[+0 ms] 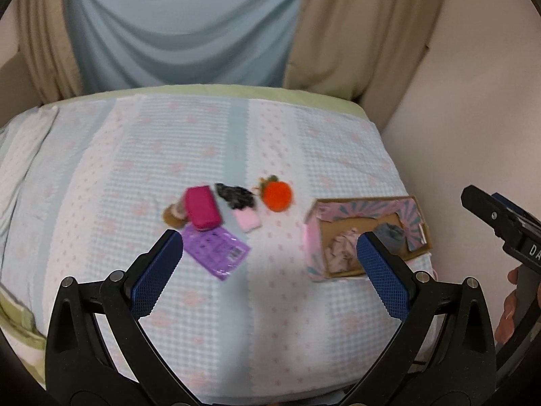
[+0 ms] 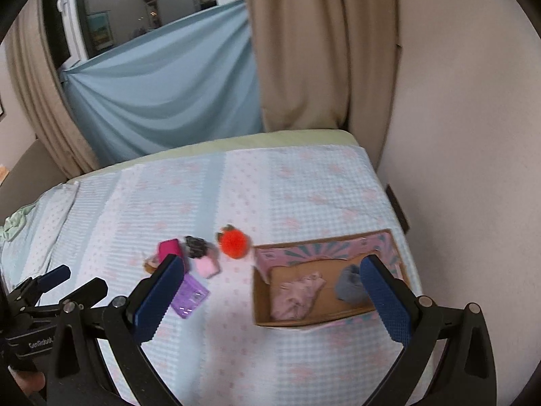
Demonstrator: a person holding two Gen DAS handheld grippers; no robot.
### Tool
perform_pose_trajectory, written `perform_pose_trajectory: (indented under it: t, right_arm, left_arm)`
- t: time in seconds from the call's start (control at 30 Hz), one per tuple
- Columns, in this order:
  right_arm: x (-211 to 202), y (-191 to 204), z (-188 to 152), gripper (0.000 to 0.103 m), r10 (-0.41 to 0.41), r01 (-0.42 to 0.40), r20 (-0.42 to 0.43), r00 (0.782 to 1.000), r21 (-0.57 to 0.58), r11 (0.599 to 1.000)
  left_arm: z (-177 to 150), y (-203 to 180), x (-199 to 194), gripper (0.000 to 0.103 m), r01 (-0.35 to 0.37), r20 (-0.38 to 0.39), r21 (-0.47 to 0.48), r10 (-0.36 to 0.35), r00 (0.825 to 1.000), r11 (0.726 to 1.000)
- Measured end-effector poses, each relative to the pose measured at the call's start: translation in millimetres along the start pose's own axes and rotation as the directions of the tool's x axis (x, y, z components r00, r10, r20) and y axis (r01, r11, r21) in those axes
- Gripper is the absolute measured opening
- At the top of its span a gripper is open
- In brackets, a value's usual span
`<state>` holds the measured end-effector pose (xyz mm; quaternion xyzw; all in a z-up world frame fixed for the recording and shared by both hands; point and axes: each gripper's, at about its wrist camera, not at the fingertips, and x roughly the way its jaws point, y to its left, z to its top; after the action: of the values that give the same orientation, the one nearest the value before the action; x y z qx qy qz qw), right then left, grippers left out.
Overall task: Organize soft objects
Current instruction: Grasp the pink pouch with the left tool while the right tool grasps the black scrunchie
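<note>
You held your left hand-held gripper (image 1: 268, 257) above the near part of the bed (image 1: 270, 338), its blue-padded fingers spread wide with nothing between them. Your right hand-held gripper (image 2: 272, 287) hung over the bed in the same way, jaws wide apart and empty.

Just past the left fingertips lay a purple packet (image 1: 216, 250) flat on the checked bedcover. Behind it, touching one another, sat a magenta pouch (image 1: 202, 210) resting partly on a brown soft item (image 1: 173, 217), then a small pink piece (image 1: 248, 220) with a dark fuzzy item (image 1: 235, 196) against its far end. An orange plush fruit (image 1: 277, 195) lay just beside that cluster, towards the box.

The open cardboard box (image 2: 262, 296) with pink printed sides stood near the bed's right edge, well apart from the purple packet. Inside it you had a crumpled pink cloth (image 2: 297, 294) on the left and a grey cloth (image 2: 350, 282) on the right.

Beyond the bed hung a pale blue sheet (image 2: 162, 94) between beige curtains (image 2: 304, 50).
</note>
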<state>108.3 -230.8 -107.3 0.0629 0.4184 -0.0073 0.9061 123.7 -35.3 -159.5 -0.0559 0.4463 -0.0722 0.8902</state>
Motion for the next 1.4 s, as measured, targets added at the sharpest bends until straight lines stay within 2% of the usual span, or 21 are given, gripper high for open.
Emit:
perform_pose_trajectory:
  t: [0.23, 0.4, 0.63, 0.87, 1.07, 1.3, 1.4]
  right_arm:
    - [20, 64, 9, 0.103, 0.034, -0.034, -0.011, 0.999, -0.016, 0.999]
    - [51, 104, 17, 0.103, 0.038, -0.038, -0.021, 0.999, -0.023, 0.999]
    - [119, 135, 26, 0.103, 0.061, -0.069, -0.089, 0.994, -0.096, 0.993]
    - [205, 142, 19, 0.103, 0.115, -0.152, -0.193, 0.974, -0.188, 0.97]
    - [286, 144, 13, 0.103, 0.165, -0.244, -0.303, 0.939, -0.248, 0.938]
    - [366, 153, 5, 0.103, 0.175, -0.325, -0.414, 0.893, -0.326, 0.888]
    - [392, 156, 0, 0.103, 0.181, -0.357, -0.469, 0.864, -0.318, 0.879]
  left_arm:
    - [10, 75, -3, 0.102, -0.041, 0.011, -0.059, 0.042, 0.999, 0.997]
    - [10, 117, 17, 0.102, -0.065, -0.004, -0.096, 0.065, 0.998, 0.993]
    - [2, 136, 82, 0.102, -0.114, -0.052, -0.135, 0.107, 0.993, 0.984]
    - [-12, 130, 167, 0.102, -0.174, -0.123, -0.15, 0.156, 0.98, 0.973]
    - [-19, 117, 242, 0.102, -0.246, -0.16, -0.144, 0.223, 0.962, 0.959]
    - [-32, 121, 319, 0.102, -0.287, -0.24, -0.181, 0.241, 0.94, 0.941]
    - [-35, 127, 342, 0.102, -0.3, -0.262, -0.194, 0.245, 0.933, 0.934]
